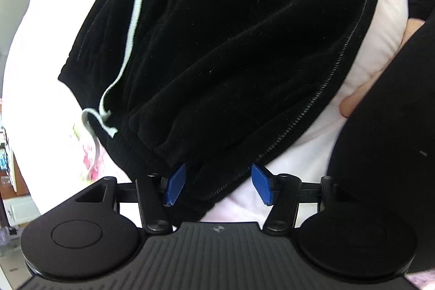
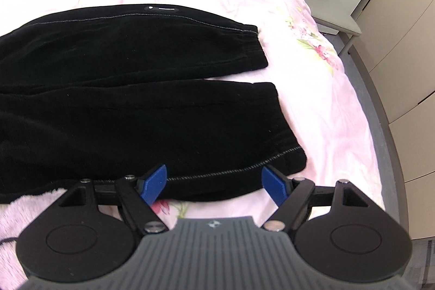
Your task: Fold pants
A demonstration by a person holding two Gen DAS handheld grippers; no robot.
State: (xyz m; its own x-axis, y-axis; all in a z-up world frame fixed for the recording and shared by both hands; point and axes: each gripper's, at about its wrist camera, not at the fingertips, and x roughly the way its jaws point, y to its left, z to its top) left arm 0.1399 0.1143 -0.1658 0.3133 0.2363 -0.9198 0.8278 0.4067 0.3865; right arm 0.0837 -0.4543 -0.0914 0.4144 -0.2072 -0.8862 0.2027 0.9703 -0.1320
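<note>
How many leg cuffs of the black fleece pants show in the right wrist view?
2: the far cuff lies flat on the pink floral bedspread; the near cuff sits just ahead of the open right gripper.

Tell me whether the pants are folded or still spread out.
Spread out: in the right wrist view both legs of the pants lie side by side, flat on the pink bedspread.

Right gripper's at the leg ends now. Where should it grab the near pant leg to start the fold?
Grip the near leg's stitched outer seam, just inside the cuff, coming in low from the bed's near edge. That edge lies flat between the open right gripper fingers.
</note>
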